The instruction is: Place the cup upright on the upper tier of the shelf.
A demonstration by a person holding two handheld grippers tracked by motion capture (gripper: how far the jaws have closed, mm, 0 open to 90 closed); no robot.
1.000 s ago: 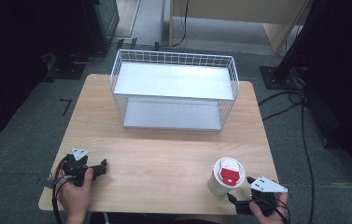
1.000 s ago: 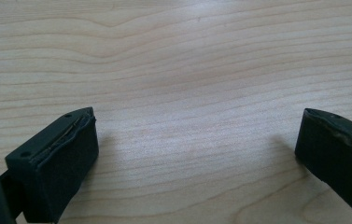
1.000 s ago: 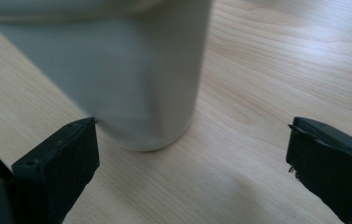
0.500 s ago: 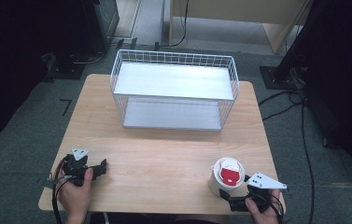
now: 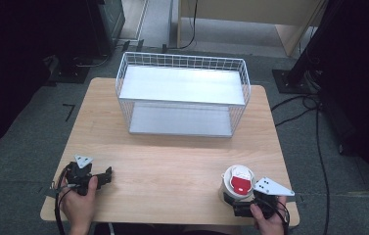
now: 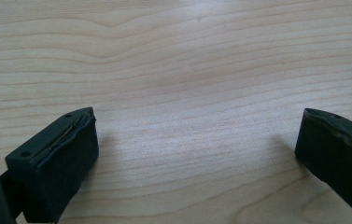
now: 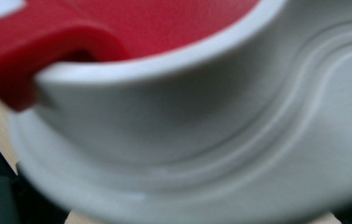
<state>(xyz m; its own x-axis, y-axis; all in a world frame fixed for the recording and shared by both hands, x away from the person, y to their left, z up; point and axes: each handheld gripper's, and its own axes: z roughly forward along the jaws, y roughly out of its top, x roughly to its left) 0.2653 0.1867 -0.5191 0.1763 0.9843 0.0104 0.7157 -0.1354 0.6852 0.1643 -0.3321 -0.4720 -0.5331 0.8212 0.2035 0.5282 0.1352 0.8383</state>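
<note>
A white wire basket (image 5: 182, 95) stands at the far middle of the wooden table (image 5: 172, 166), a flat pale shelf across its top and another at its base. Near the front left corner the left gripper (image 5: 104, 175) lies low on the wood in the person's left hand (image 5: 79, 198) — its jaws released, set wide apart over bare grain (image 6: 187, 93) and holding nothing. Near the front right corner stands a white cup (image 5: 237, 183) with something red (image 5: 241, 184) inside it (I cannot tell what it is). The right gripper (image 5: 235, 204), in the right hand (image 5: 269, 218), sits just at the cup's near side; its own camera looks at the white wall (image 7: 211, 140) up close and blurred, so whether those jaws grasp the cup I cannot tell.
</note>
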